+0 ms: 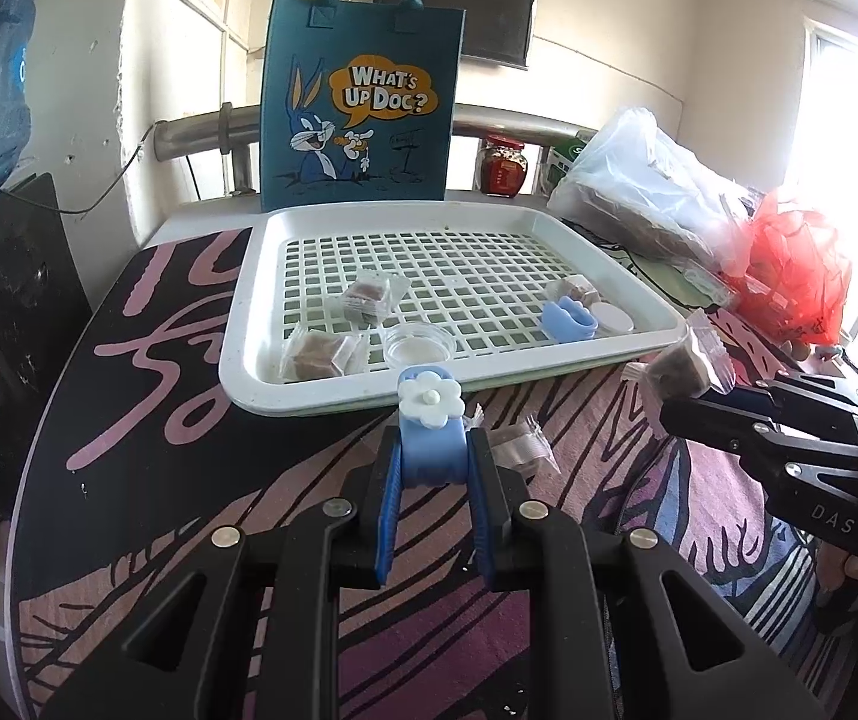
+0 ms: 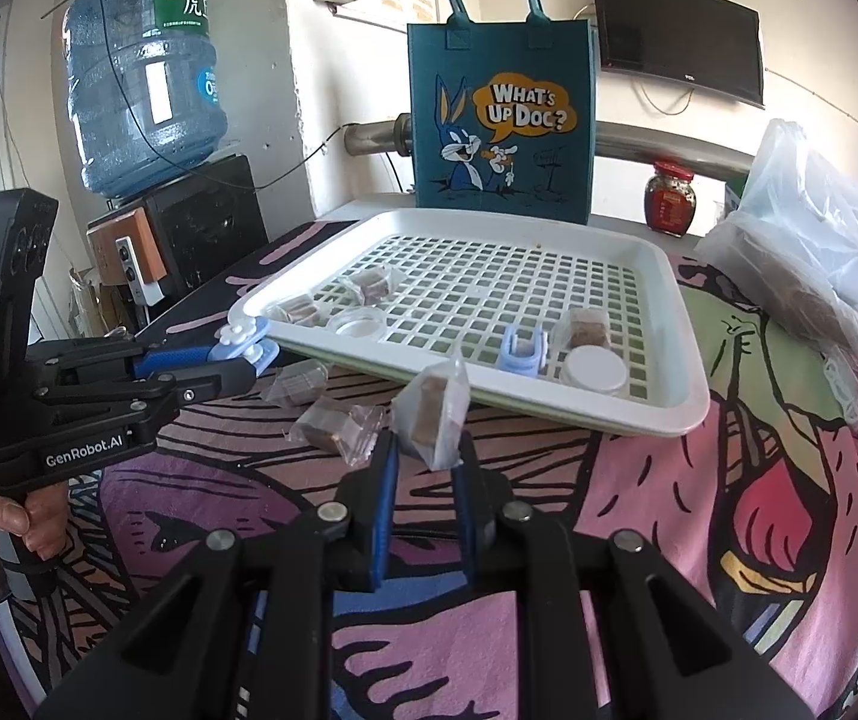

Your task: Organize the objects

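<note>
Blue clip w/ white flower (image 1: 431, 420) held upright, just before white tray (image 1: 249, 324). Wrapped brown candy (image 2: 432, 414) held above counter; 2 more (image 2: 336, 420) lie beside.

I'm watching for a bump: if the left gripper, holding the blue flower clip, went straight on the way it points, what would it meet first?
Probably the white tray's near rim: the left gripper points at it, the blue flower clip leading. Just past the rim lies a clear round lid. Depth is unclear.
</note>
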Motion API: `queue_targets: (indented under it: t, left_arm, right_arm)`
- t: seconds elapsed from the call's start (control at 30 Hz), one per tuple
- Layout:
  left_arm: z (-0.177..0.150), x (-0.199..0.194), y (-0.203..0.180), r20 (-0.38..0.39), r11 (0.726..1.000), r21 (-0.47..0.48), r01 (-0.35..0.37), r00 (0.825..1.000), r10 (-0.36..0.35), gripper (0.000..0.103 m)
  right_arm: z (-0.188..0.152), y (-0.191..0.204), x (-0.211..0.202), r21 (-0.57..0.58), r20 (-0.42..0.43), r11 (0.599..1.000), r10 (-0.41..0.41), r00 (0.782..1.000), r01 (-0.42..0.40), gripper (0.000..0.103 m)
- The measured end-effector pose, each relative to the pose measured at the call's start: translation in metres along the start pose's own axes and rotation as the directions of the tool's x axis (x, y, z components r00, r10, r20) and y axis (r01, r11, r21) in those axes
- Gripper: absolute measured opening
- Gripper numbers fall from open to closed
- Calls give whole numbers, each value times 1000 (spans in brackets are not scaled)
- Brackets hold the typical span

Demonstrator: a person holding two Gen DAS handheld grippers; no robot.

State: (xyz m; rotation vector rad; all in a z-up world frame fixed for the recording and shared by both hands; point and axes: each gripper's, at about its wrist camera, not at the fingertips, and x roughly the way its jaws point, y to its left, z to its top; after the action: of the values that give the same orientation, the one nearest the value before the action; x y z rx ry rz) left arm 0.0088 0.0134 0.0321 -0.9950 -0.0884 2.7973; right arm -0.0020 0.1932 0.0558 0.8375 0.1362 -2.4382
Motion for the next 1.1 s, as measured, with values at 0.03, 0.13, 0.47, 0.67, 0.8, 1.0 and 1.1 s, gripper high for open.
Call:
queue_targets:
  t: [0.03, 0.13, 0.47, 0.67, 0.8, 1.0, 1.1]
  left_arm:
    - [0, 0, 1, 0, 1000, -5, 1, 1000, -1, 19]
    - [0, 0, 3, 0, 1000, -13, 0, 1000, 0, 19]
    - [-1, 0, 1, 2, 1000, -5, -1, 1000, 1, 19]
    - [-1, 1, 0, -1, 1000, -3, -2, 1000, 2, 19]
    - [-1, 1, 0, -3, 1000, -2, -2, 1000, 2, 19]
    - [-1, 1, 0, -5, 1000, -5, -2, 1000, 2, 19]
    - [-1, 1, 1, -5, 1000, -5, -1, 1000, 1, 19]
  right_arm:
    - [0, 0, 0, -1, 0, 1000, -1, 1000, 1, 17]
    - [-1, 1, 0, -6, -2, 1000, -2, 1000, 2, 17]
    - [-1, 0, -1, -4, 2, 1000, -3, 1000, 3, 17]
    - [-1, 1, 0, -11, -1, 1000, -6, 1000, 6, 17]
    - [-1, -1, 0, -1, 0, 1000, -3, 1000, 3, 17]
    - [-1, -1, 0, 2, 0, 1000, -1, 1000, 1, 17]
    - [-1, -3, 1, 10, 0, 1000, 0, 1000, 0, 17]
